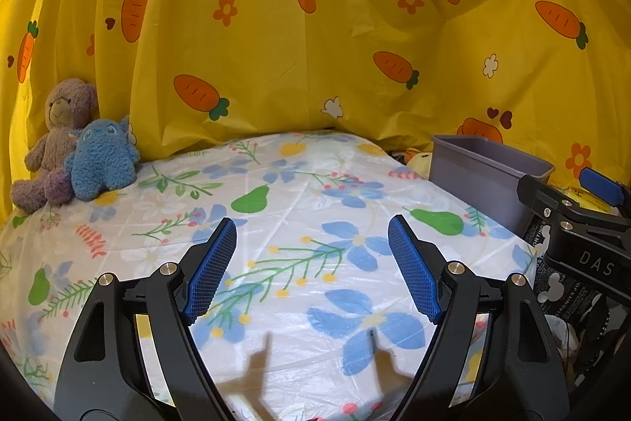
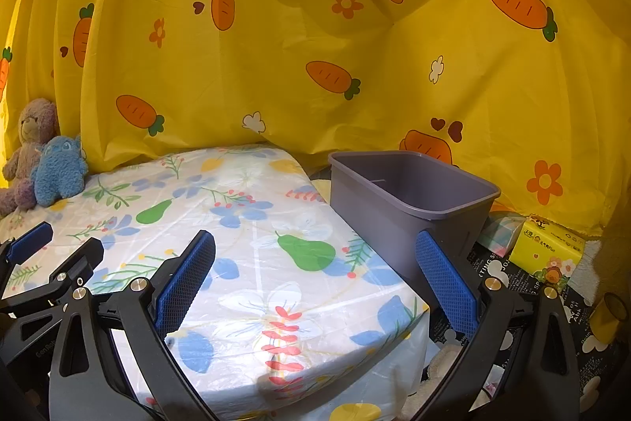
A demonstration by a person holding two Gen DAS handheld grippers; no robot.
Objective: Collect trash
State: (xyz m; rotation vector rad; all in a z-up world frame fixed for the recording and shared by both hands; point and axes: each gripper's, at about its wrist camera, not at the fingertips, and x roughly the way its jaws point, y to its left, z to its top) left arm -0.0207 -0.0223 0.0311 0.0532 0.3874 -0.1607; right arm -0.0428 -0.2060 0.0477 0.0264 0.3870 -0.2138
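My left gripper [image 1: 313, 227] is open low over the table [image 1: 299, 160], which has a floral plastic cloth; only the cloth lies between its blue pads. My right gripper [image 2: 315, 239] is open too, over the table's right corner, with its right pad in front of the grey plastic bin [image 2: 410, 192]. The bin [image 1: 477, 172] stands just off the table's right edge, and what shows of its inside is bare. I see no loose trash on the tabletop. One blue fingertip [image 1: 599, 184] of the right gripper shows at the right edge of the left wrist view.
A brown teddy bear [image 1: 65, 113] and a blue plush toy [image 1: 102, 164] sit at the table's far left corner. A yellow carrot-print sheet [image 2: 315, 26] hangs behind everything. A yellow tissue pack [image 2: 548, 251] and a yellow cup-like object [image 2: 609, 314] lie on the dark printed mat right of the bin.
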